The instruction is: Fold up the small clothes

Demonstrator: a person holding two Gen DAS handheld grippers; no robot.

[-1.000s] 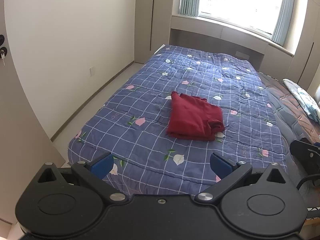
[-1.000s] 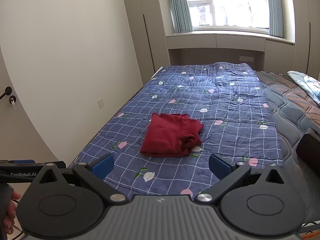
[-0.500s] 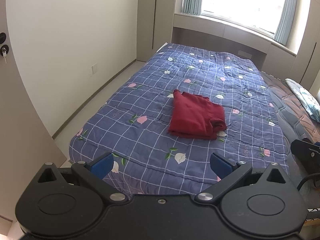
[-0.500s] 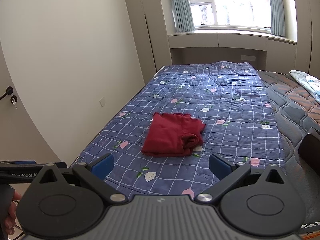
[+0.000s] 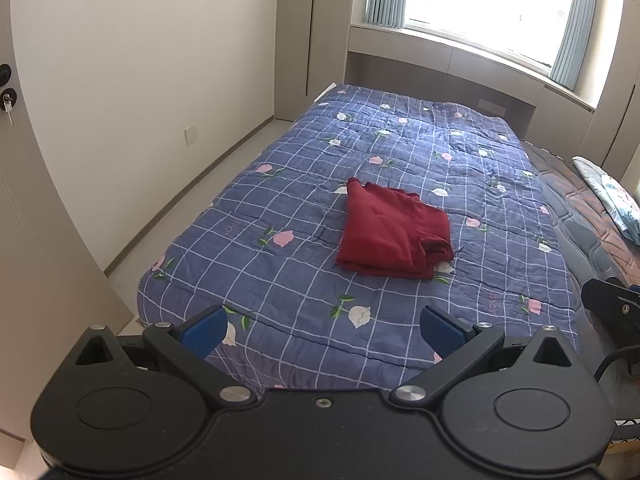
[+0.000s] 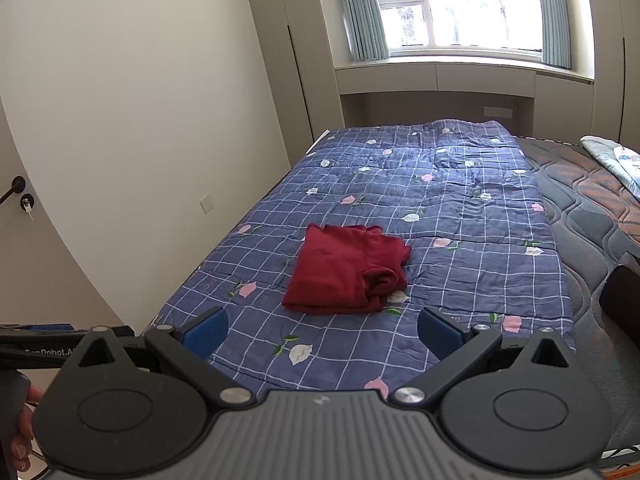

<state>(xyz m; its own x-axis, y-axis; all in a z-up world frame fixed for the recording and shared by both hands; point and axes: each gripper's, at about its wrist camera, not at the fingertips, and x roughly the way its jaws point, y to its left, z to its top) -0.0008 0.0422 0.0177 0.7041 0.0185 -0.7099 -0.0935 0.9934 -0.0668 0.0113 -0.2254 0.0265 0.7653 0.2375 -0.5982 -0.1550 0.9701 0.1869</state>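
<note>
A dark red garment (image 5: 390, 234) (image 6: 346, 270) lies folded into a flat rectangle on the blue checked flower quilt (image 5: 280, 216) (image 6: 460, 200), with a bunched roll of cloth at its near right corner. My left gripper (image 5: 324, 326) is open, held back over the foot of the bed, well short of the garment, nothing between its blue pads. In the same way my right gripper (image 6: 322, 330) stands open and empty, near the quilt's front edge and apart from the garment.
A bare quilted mattress (image 6: 584, 208) with a pale pillow (image 6: 612, 156) lies right of the quilt. A white wall and a strip of floor (image 5: 192, 196) run along the bed's left side. A door with a key (image 5: 7, 100) stands at near left. A hand (image 6: 20, 436) shows at lower left.
Both grippers have drawn slightly back and tilted up, so the garment sits a little lower and farther in each view. The garment itself has not moved.
</note>
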